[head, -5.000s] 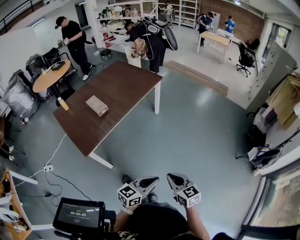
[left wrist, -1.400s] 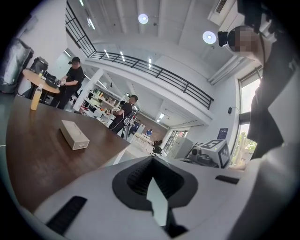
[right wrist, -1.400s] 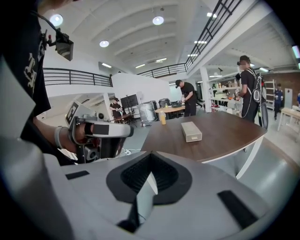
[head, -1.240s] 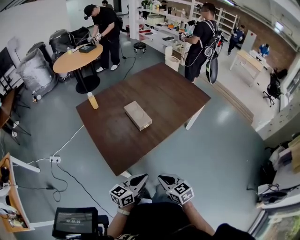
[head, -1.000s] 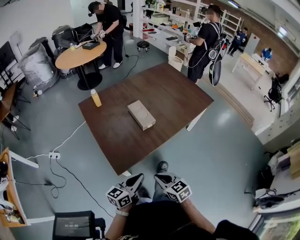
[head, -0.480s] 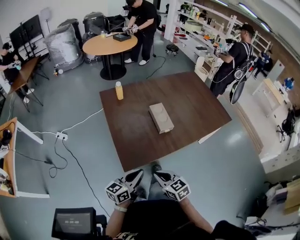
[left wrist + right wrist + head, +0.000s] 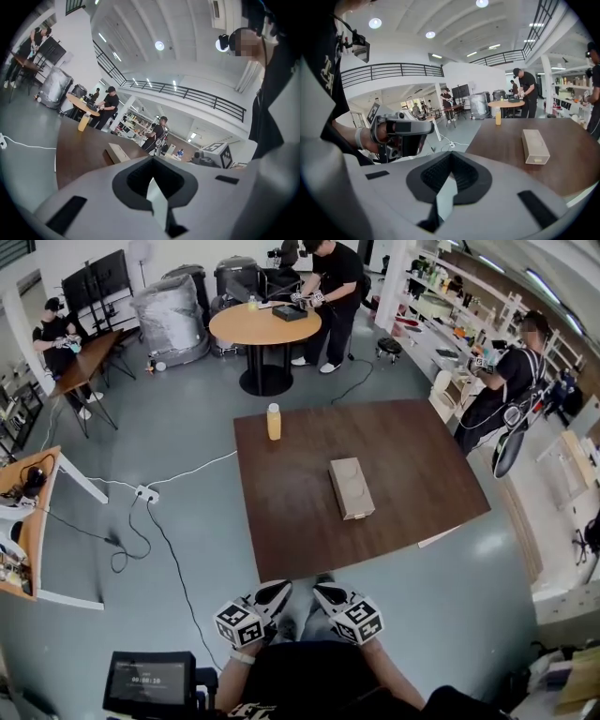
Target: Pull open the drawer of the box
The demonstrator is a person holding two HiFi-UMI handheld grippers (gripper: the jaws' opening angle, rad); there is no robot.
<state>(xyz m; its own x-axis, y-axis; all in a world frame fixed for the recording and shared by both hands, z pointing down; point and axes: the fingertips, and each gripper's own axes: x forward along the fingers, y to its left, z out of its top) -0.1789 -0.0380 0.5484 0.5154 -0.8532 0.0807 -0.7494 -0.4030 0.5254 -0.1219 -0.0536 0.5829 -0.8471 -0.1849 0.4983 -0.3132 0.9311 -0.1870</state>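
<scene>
Holding left gripper (image 7: 277,592) and right gripper (image 7: 324,593) side by side, jaws pressed together on nothing, facing the drawer box (image 7: 351,487) well ahead on the table (image 7: 300,521).

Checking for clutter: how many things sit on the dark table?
2: the box near the middle of the table, the bottle at its far left corner. None seems hidden.

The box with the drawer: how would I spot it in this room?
Find the big dark brown rectangular table. Two things sit on it: the box is the flat tan oblong near the middle, unlike the upright orange bottle by its far edge.
</scene>
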